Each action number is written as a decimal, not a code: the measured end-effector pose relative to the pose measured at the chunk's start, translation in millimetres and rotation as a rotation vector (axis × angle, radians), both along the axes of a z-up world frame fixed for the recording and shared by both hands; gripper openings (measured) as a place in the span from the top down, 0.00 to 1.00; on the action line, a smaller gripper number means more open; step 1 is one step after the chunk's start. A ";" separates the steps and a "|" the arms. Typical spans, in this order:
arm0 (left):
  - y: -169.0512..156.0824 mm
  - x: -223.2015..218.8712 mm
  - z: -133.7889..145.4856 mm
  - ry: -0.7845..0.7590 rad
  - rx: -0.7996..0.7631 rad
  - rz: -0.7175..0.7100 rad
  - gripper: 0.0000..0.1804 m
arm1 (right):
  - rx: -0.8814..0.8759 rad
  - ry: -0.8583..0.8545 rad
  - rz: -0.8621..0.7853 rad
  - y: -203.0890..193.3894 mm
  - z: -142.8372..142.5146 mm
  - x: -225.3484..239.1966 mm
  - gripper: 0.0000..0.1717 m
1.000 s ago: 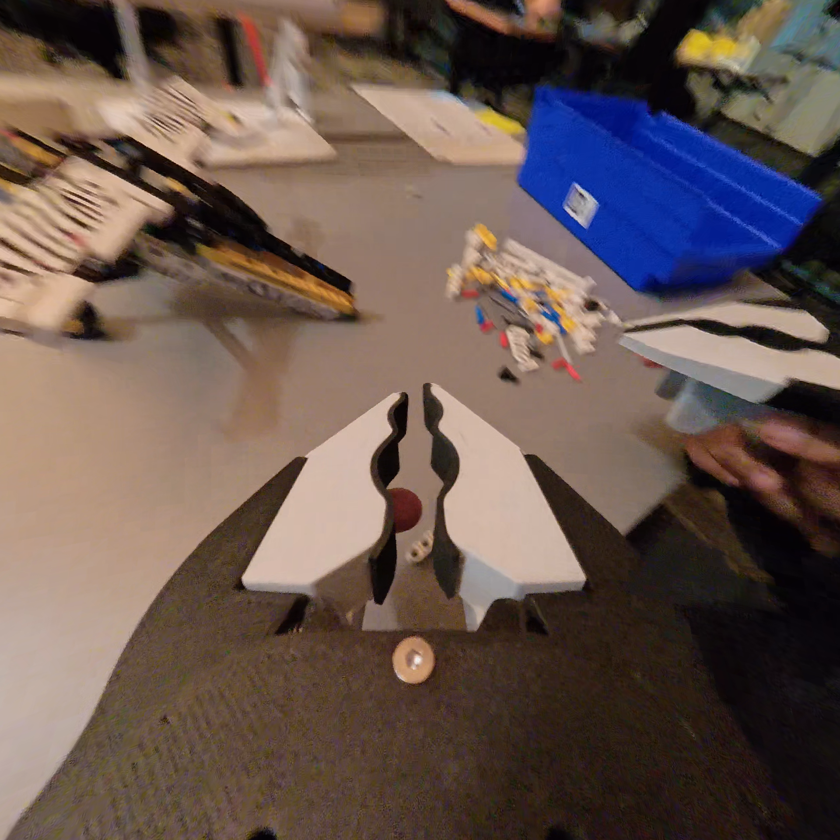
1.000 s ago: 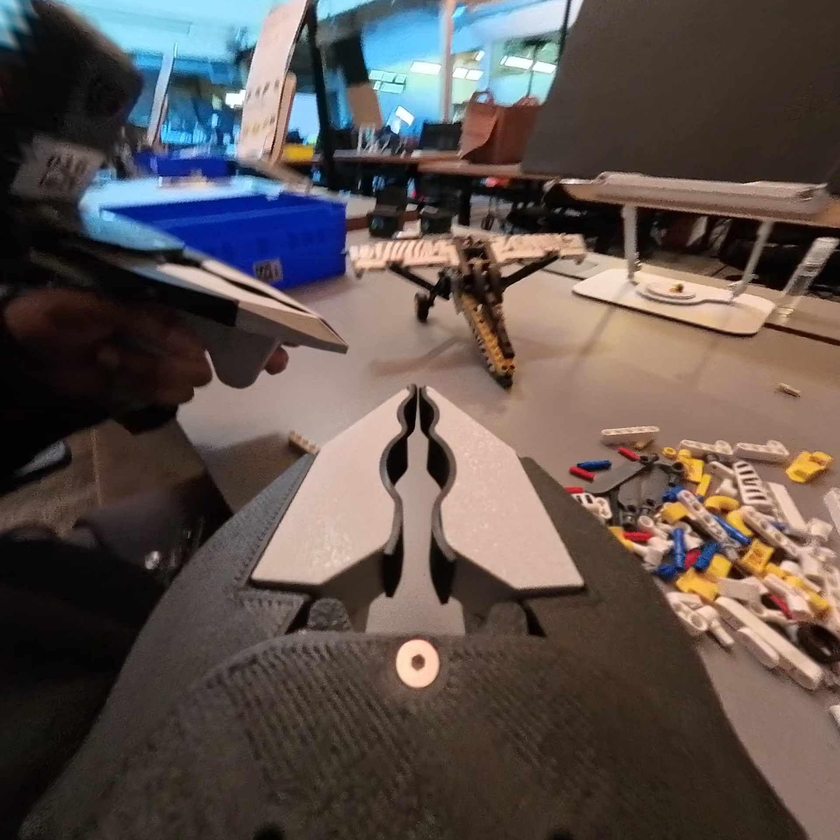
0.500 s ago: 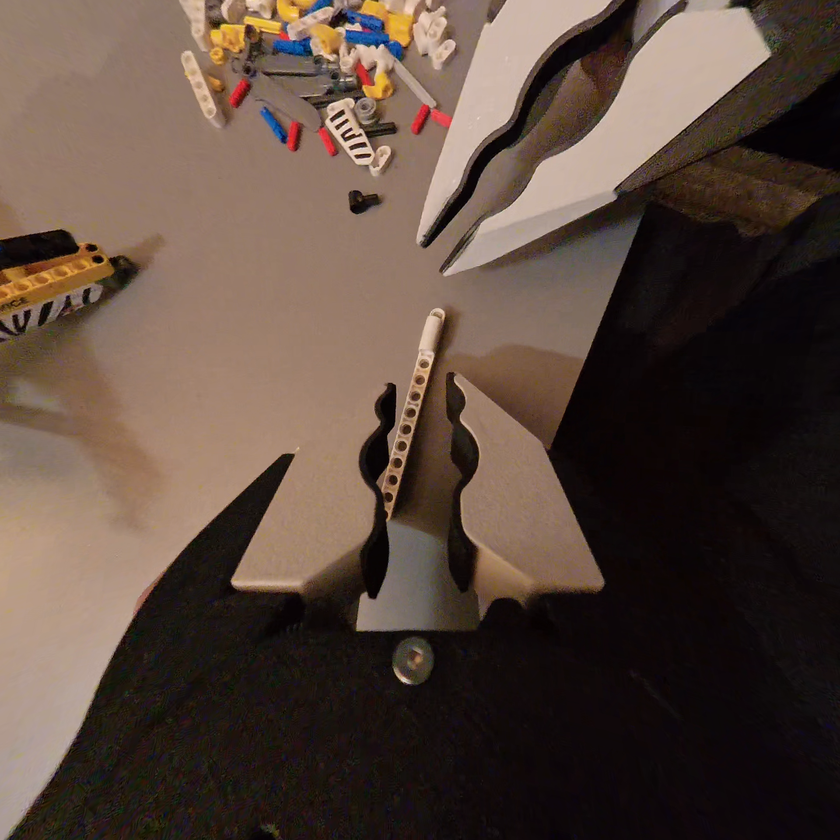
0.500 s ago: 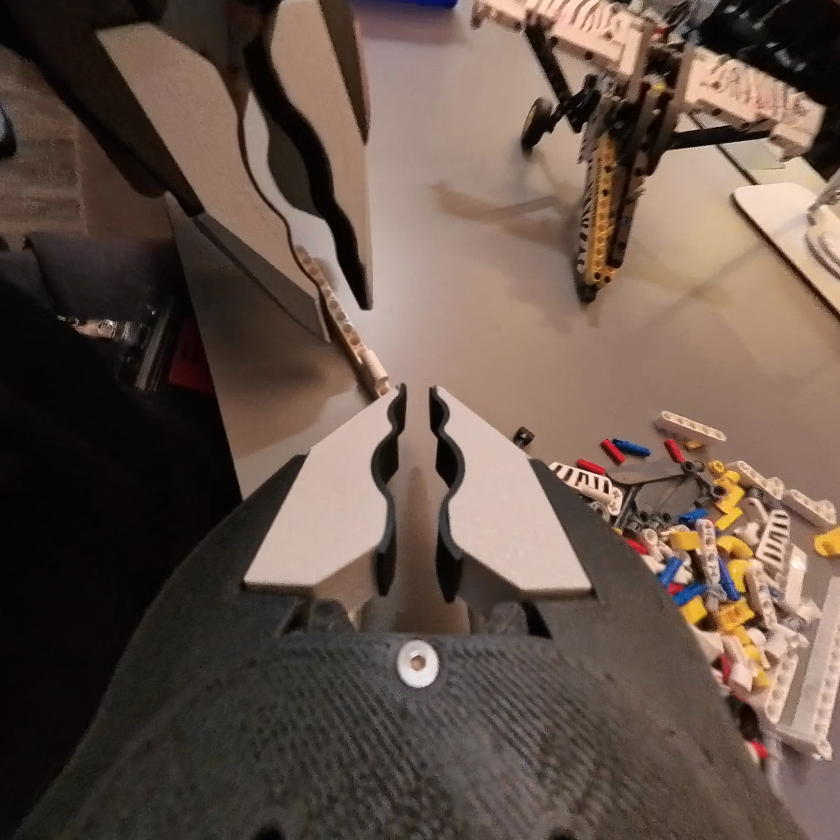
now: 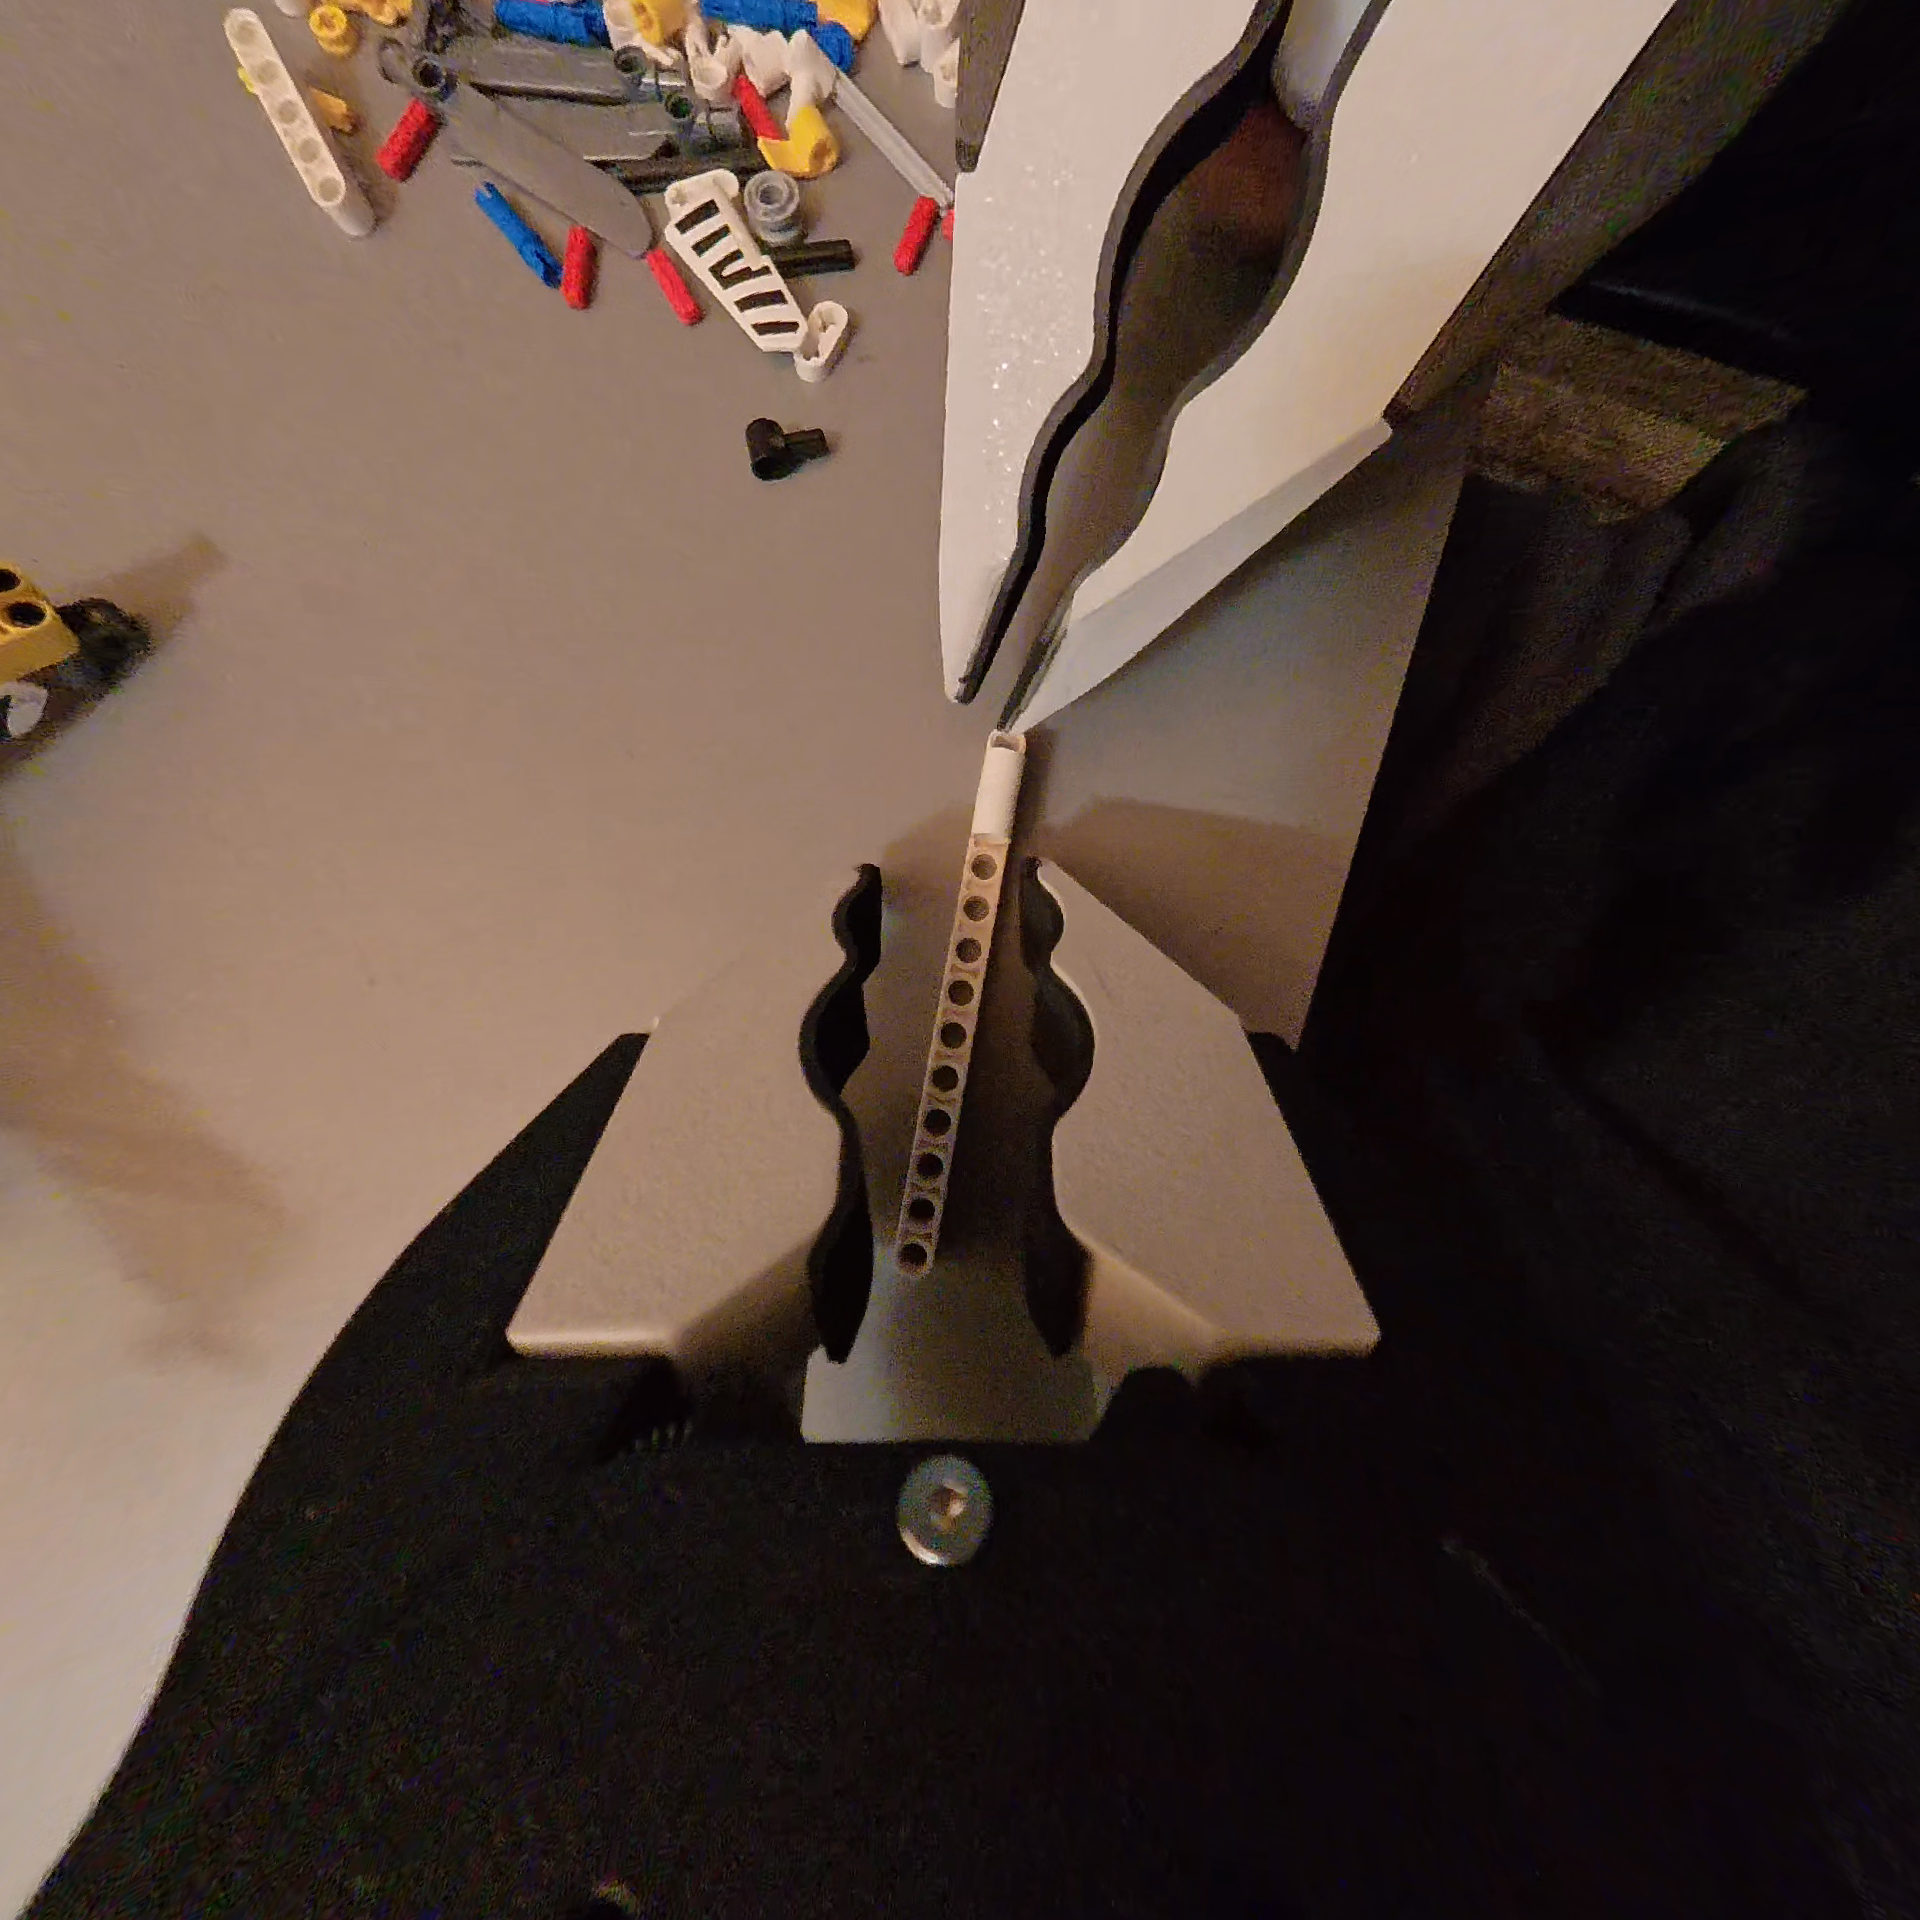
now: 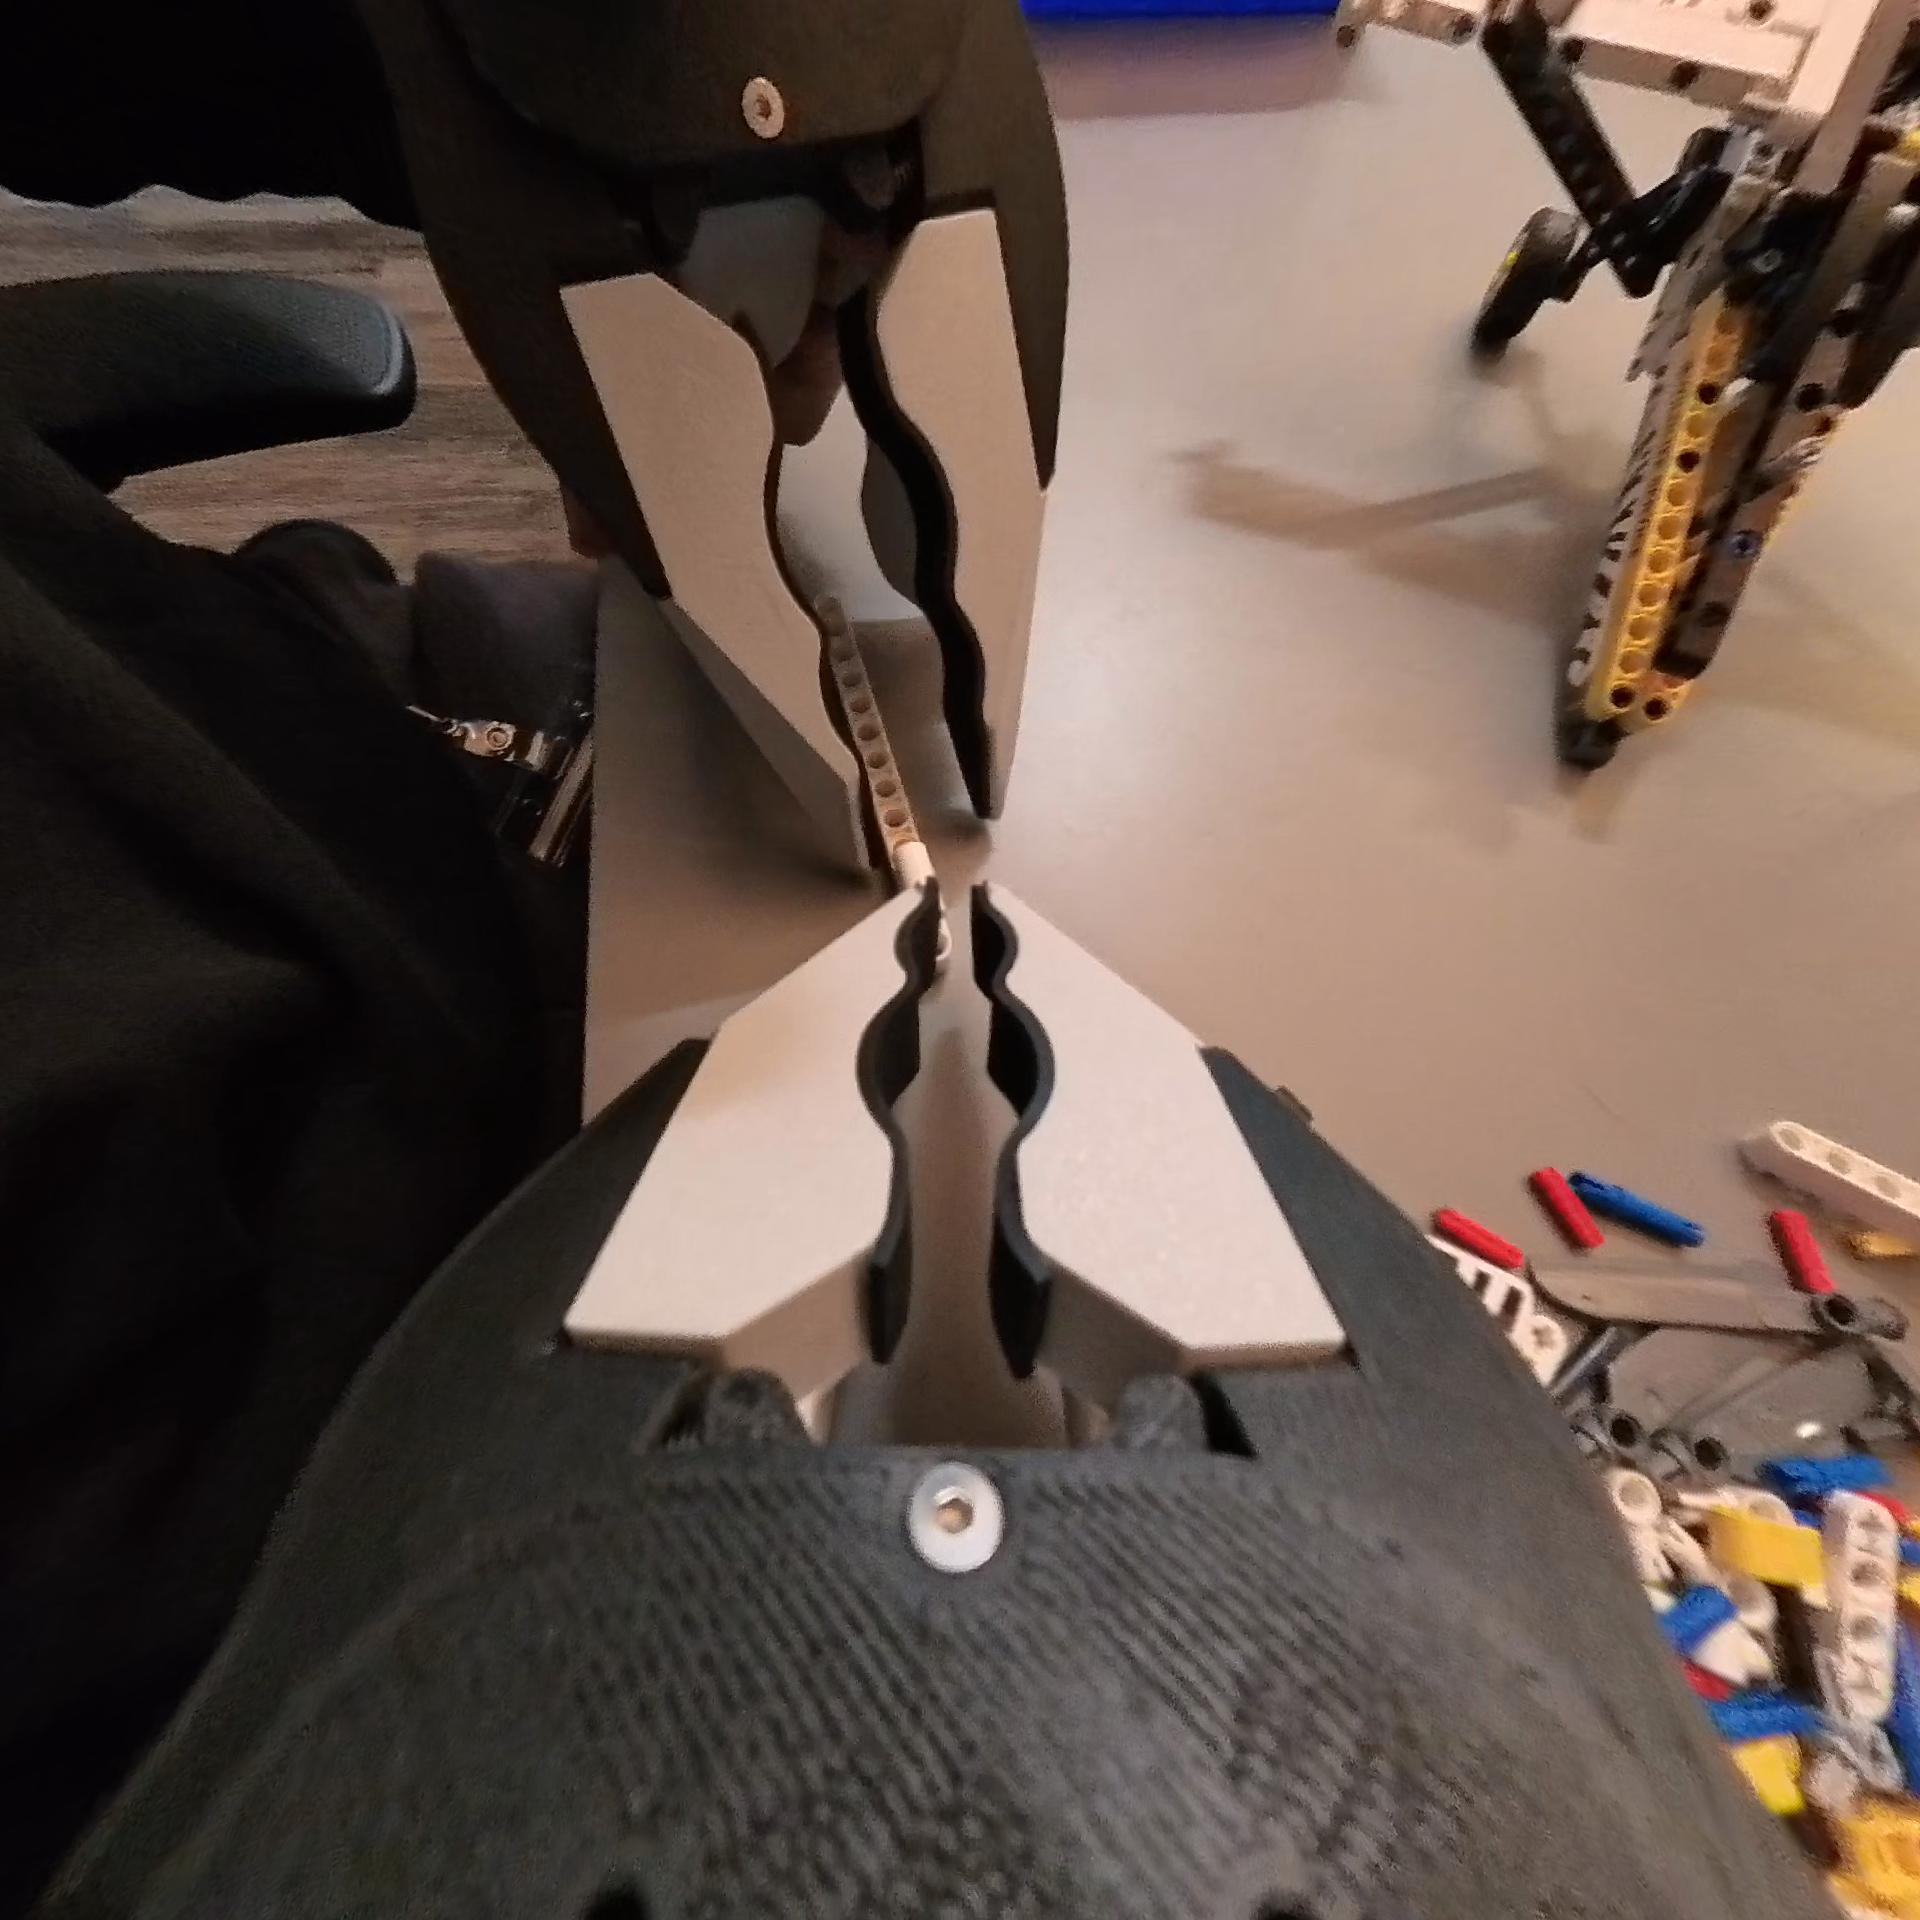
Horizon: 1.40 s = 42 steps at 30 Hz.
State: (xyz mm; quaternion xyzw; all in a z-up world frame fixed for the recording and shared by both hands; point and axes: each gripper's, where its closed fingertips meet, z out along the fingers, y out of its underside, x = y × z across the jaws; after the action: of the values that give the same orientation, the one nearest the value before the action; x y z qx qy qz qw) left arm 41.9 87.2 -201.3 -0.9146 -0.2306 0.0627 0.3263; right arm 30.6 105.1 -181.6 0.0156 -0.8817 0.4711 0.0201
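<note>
1. While both tools meet over one piece, the left tool [image 5: 948,871] stands released: its fingers straddle a long white perforated beam [image 5: 951,1039] with counter showing between the left pad and the beam. The right pad is near the beam but not visibly pressing.
2. The beam lies flat on the grey counter [image 5: 468,727], close to its near edge. It runs almost along the left tool's axis, leaning slightly to the right. Judgement: that alignment lets the fingers frame it lengthwise instead of across.
3. A short white tube [image 5: 1000,790] sticks out of the beam's far end, beyond the left fingertips.
4. The right tool [image 6: 951,894] comes in from the opposite side, tip to tip with the left one. Its fingers are narrowly parted. The tube's end sits just inside the tips against one pad, with a slit of air at the other, so I read it as not clamped.
5. Judgement: the head-on arrangement puts each tool at a different end of the same assembly without the two overlapping.
6. Surroundings: a pile of loose pieces [image 5: 644,125] in white, yellow, blue, red and grey lies well apart. A lone black connector [image 5: 784,447] sits between the pile and the tools.
7. A built model [image 6: 1704,416] with a yellow perforated spine and a small wheel stands well apart.
8. Obstructions: nothing lies between the fingertips and the beam. The counter edge and dark clothing [image 6: 208,935] crowd one side.
</note>
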 end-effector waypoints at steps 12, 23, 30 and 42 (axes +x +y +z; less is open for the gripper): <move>5.5 -3.2 -3.4 0.020 0.038 -0.028 0.97 | 0.055 -0.038 0.127 -5.7 -8.5 6.8 0.96; 4.8 4.1 -4.8 0.094 0.049 -0.160 0.96 | 0.076 -0.041 0.206 -13.1 -11.6 12.6 0.96; 4.4 5.1 -6.2 0.099 0.060 -0.166 0.96 | 0.122 -0.017 0.255 -12.3 -18.8 14.5 0.97; 4.2 2.7 -7.0 0.100 0.062 -0.154 0.96 | 0.107 -0.165 0.255 -11.7 -13.9 12.1 0.97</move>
State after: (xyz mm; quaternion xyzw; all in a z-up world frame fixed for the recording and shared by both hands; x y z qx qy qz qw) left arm 44.5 91.3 -208.2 -0.9148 -0.1450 0.0758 0.3693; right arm 42.7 93.4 -195.5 0.0896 -0.8951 0.4218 -0.1130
